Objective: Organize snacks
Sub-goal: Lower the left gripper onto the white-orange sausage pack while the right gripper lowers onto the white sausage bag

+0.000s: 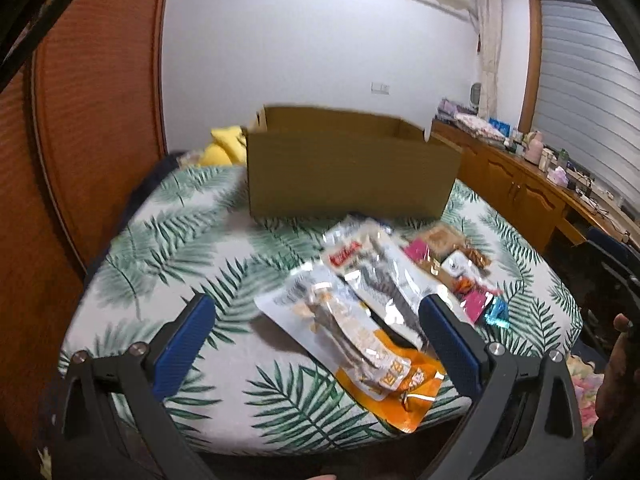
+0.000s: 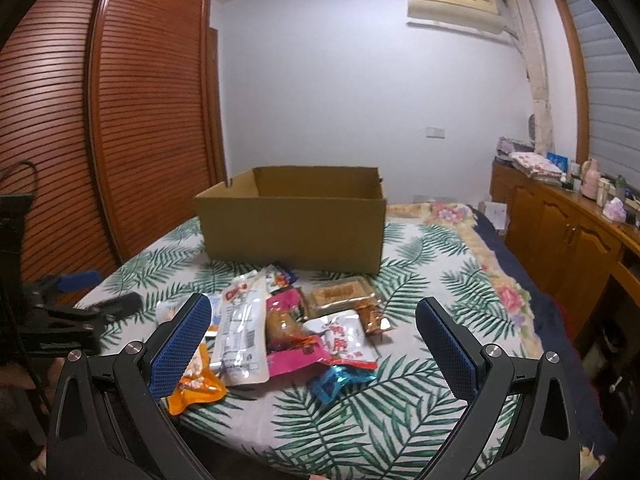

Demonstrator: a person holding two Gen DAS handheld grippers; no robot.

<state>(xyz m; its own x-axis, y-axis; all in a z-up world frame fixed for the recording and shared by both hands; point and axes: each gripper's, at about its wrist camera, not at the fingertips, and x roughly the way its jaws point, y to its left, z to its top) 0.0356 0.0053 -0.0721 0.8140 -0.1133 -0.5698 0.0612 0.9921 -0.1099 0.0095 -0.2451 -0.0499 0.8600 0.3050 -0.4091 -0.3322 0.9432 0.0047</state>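
Your left gripper (image 1: 316,320) has its ribbed blue pads spread wide over a crinkly foil pouch (image 1: 352,332) with an orange end. Your right gripper (image 2: 314,328) gapes too, gripping nothing, above the glossy snack pile (image 2: 288,332): pink wrapper, clear tray, blue twist. Behind sits the plain cardboard box (image 2: 292,232), open-topped; what shows of its inside is bare, the floor hidden.

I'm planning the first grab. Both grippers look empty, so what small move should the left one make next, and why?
Probably ease the left gripper down onto the orange-edged packet: its jaws are open and already straddle that packet, which tops the near end of the pile, and the box behind stands open.
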